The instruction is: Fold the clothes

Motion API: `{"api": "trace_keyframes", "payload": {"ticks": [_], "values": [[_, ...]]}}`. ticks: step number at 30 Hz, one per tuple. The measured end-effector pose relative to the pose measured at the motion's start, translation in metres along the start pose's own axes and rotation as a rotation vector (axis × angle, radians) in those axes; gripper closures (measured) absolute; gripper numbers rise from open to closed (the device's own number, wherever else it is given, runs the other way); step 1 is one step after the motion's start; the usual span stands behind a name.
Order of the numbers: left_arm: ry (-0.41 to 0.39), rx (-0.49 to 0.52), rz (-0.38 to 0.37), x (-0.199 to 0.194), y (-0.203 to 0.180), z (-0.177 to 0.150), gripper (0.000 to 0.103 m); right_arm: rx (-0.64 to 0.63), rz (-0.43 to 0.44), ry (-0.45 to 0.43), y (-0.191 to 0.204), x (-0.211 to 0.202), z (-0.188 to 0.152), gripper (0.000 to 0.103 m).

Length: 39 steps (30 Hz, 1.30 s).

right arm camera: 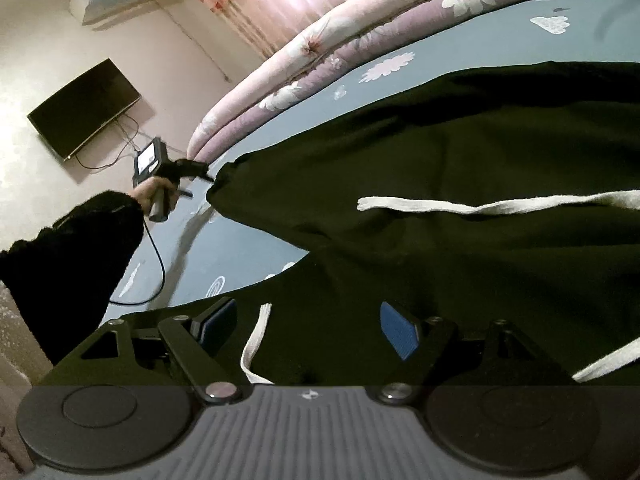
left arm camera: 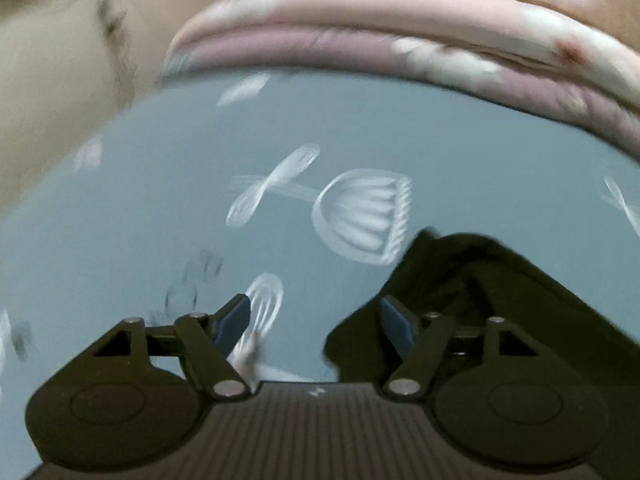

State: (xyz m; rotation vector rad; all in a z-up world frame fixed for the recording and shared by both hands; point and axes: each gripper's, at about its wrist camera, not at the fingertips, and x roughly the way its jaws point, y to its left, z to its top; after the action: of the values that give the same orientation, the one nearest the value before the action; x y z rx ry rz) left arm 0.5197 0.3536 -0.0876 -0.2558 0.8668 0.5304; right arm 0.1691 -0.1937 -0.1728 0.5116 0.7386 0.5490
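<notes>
The black garment (right arm camera: 460,152) is lying spread across the blue bed (right arm camera: 480,56), flat enough to fold, its white drawstring (right arm camera: 496,204) trailing over it. The left claw (left arm camera: 314,320) is standing spread beside the garment's edge, pinching nothing. The right claw (right arm camera: 308,328) is hovering spread over the near hem, seemingly readying a grip. A quilt (right arm camera: 320,52) is lying rolled behind. No containers are showing.
</notes>
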Motion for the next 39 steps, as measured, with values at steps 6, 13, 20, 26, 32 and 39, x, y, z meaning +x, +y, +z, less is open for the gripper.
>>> {"api": "trace_keyframes", "payload": {"ticks": [6,13,20,26,32,39], "values": [[0.123,-0.098,-0.164,0.009,0.011,-0.004,0.039,0.01,-0.011,0.011,-0.002,0.004,-0.001,0.02],[0.135,-0.137,-0.203,0.012,0.013,-0.005,0.065,0.007,-0.012,0.025,-0.002,0.006,-0.002,0.02],[0.064,-0.085,-0.143,0.005,0.004,-0.003,0.087,0.006,-0.026,0.029,-0.003,0.006,-0.002,0.02],[0.074,-0.091,-0.07,0.009,0.005,-0.004,0.078,-0.021,-0.041,0.033,-0.001,0.006,-0.004,0.02],[0.054,-0.161,0.006,-0.004,0.01,-0.004,0.057,-0.028,-0.039,0.03,-0.001,0.003,-0.003,0.02],[-0.018,0.061,-0.149,-0.027,-0.054,-0.002,0.051,-0.022,-0.039,0.038,-0.002,0.006,-0.003,0.02]]}}
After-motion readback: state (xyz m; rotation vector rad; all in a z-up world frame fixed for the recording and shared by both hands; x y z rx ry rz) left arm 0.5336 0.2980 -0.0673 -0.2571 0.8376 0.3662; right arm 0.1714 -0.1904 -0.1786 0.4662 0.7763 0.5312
